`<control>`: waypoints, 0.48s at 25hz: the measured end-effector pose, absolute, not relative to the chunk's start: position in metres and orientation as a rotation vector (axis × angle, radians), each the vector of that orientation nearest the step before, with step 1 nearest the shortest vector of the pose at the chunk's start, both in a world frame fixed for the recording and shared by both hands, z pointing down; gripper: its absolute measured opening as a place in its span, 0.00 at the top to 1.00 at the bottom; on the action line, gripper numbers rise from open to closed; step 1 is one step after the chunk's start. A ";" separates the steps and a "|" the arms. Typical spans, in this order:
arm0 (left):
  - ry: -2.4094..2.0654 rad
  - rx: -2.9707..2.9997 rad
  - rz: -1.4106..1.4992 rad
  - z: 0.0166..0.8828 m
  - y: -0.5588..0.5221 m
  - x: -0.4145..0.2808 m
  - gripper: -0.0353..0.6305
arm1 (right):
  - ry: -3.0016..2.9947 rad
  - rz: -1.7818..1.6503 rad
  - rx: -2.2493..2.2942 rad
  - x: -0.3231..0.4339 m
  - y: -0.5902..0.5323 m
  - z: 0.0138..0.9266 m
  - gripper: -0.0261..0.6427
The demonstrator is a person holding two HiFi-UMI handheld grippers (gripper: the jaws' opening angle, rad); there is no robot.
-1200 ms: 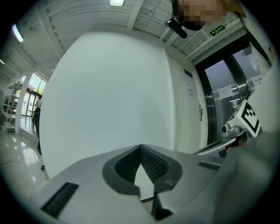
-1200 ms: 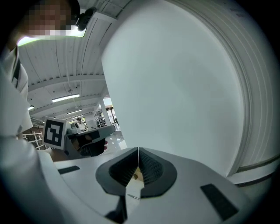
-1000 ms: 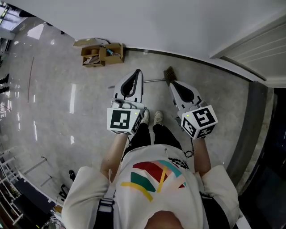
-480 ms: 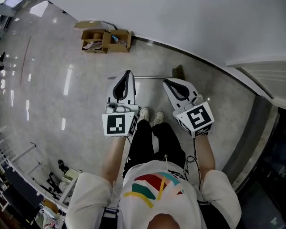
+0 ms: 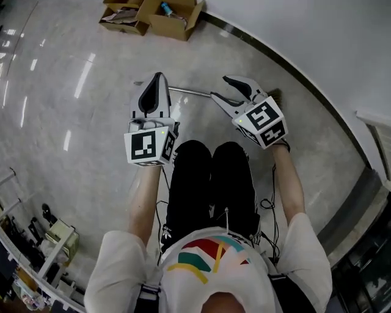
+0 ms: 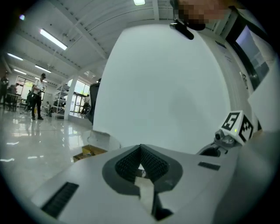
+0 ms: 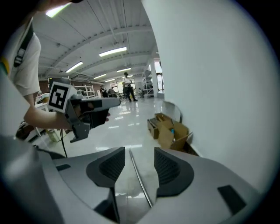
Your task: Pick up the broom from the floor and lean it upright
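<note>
The broom lies flat on the floor along the wall, its thin metal handle [image 5: 189, 92] running left from the brush [image 5: 276, 95]. My right gripper [image 5: 221, 87] hangs just above the handle with its jaws open; they have just been opening. In the right gripper view the handle [image 7: 139, 180] runs through the gap between the pads, touching neither. My left gripper [image 5: 157, 79] is shut and empty, over the handle's left end. Its pads [image 6: 131, 164] meet in the left gripper view.
An open cardboard box [image 5: 164, 12] with scraps stands against the white wall [image 5: 317, 36], also seen in the right gripper view as a box [image 7: 171, 131]. The person's legs [image 5: 211, 177] are crouched right behind the grippers. Shelving and people are far off across the glossy floor.
Both grippers have dropped towards the floor as the person crouched. The right jaws went from shut to open, now over the handle. The broom has not moved.
</note>
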State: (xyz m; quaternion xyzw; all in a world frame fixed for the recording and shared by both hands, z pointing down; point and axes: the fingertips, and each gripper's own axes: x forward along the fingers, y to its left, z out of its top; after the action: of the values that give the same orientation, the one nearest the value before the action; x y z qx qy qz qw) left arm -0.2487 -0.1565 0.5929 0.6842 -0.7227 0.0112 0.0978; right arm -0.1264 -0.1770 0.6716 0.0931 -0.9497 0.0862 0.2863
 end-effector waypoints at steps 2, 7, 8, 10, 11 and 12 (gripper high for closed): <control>-2.170 1.958 -0.004 0.656 -0.160 -0.267 0.88 | -2.477 0.233 0.121 -0.140 -0.182 0.752 0.68; -2.205 1.865 -0.031 0.764 -0.159 -0.292 0.88 | -2.332 0.149 -0.055 -0.158 -0.188 0.887 0.68; -2.207 1.855 -0.017 0.782 -0.156 -0.294 0.88 | -2.303 0.150 -0.077 -0.158 -0.186 0.909 0.68; -2.204 1.827 0.003 0.813 -0.152 -0.298 0.88 | -2.243 0.149 -0.131 -0.160 -0.181 0.947 0.68; -2.204 1.808 0.007 0.825 -0.149 -0.301 0.88 | -2.213 0.142 -0.159 -0.161 -0.178 0.963 0.68; -2.206 1.788 0.009 0.835 -0.145 -0.304 0.88 | -2.183 0.132 -0.186 -0.162 -0.174 0.978 0.68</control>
State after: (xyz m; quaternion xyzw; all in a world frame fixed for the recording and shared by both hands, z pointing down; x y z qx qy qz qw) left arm -0.3037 -0.1446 0.8348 0.6226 -0.7680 0.0032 0.1503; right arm -0.1622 -0.1744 0.9781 -0.0755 -0.8853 0.0537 0.4557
